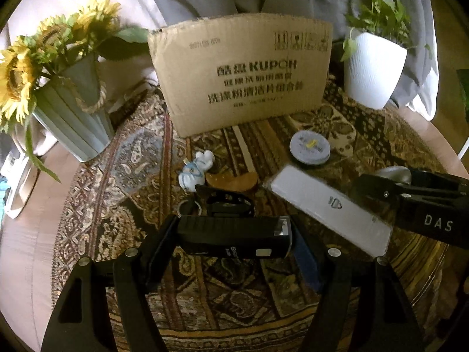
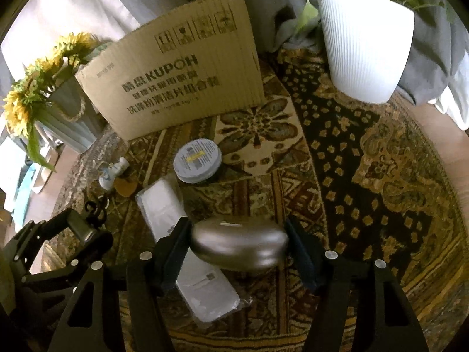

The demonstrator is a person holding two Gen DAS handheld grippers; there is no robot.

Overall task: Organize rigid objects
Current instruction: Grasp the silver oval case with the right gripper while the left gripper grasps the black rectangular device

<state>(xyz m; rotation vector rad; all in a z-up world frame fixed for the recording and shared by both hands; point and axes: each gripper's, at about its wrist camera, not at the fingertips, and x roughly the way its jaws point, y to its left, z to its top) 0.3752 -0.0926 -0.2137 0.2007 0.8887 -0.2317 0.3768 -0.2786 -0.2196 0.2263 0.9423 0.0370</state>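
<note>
Left wrist view: jaws clamped on black box, right's on bronze case, white packet between.

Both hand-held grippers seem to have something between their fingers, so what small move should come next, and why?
Probably lift both straight up a little. The left hand-held gripper is clamped on the black flashlight, the right hand-held gripper on the bronze case, which overlaps the white packet. The cardboard box stands behind.
</note>
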